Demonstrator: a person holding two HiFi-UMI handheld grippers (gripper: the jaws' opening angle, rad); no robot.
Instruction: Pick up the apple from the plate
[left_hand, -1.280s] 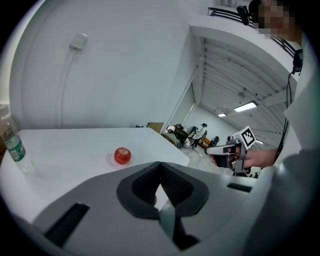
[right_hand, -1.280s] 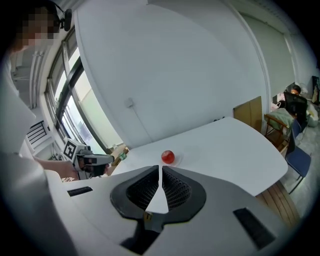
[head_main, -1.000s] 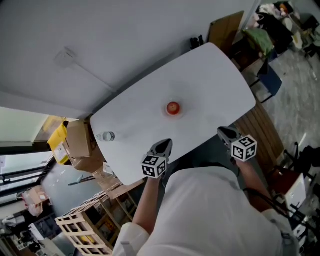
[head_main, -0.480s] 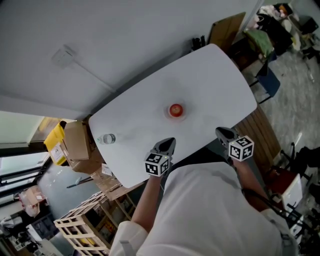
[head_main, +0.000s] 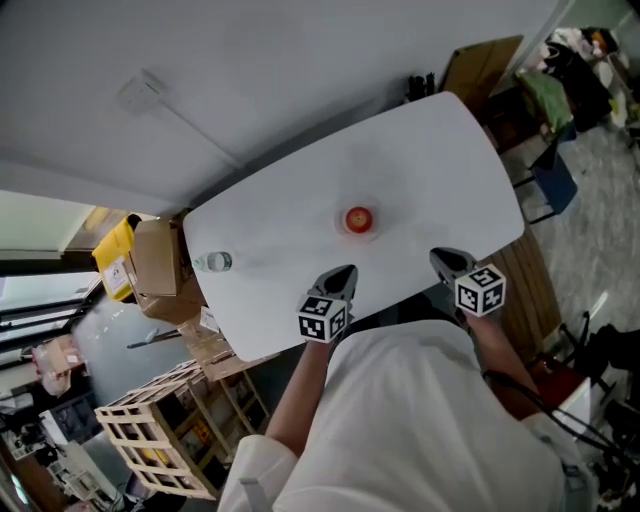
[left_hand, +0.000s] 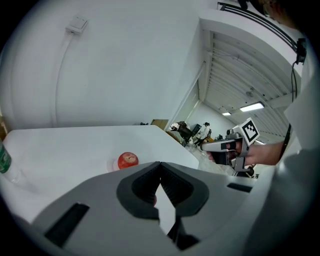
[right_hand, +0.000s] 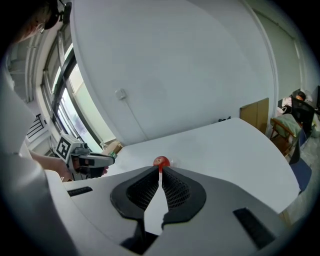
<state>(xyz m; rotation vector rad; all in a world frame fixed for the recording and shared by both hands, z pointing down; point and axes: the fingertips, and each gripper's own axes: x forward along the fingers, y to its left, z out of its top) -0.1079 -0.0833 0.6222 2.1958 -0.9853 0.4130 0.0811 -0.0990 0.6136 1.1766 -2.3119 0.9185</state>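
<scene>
My left gripper (head_main: 342, 272) hangs over the near edge of the counter (head_main: 430, 160). Its fingers are pressed together at the tips and hold nothing. My right gripper (head_main: 441, 259) hangs over the same edge, off to the right of the left one. Its fingers are closed as well, with only a hairline slit between them and nothing in it.

The apple (head_main: 358, 218) sits on the plate (head_main: 343, 226), out on the counter ahead of both pairs of fingers and well apart from them. From my left fingers it lies ahead and a little to the left, with its red skin and stem dimple showing just over the top of the left finger. From my right fingers it lies almost dead ahead, its red top peeking right above the closed tips. The plate is small and pale, and only a narrow rim of it shows around the fruit.

Each gripper shows in the other's view, held level and pointing out over the counter. A bottle (head_main: 214, 262) stands on the counter far to the left of my left fingers, near that end. Beyond it, off the counter, is a box (head_main: 155, 270). Nothing lies on the counter between my fingers and the apple.
</scene>
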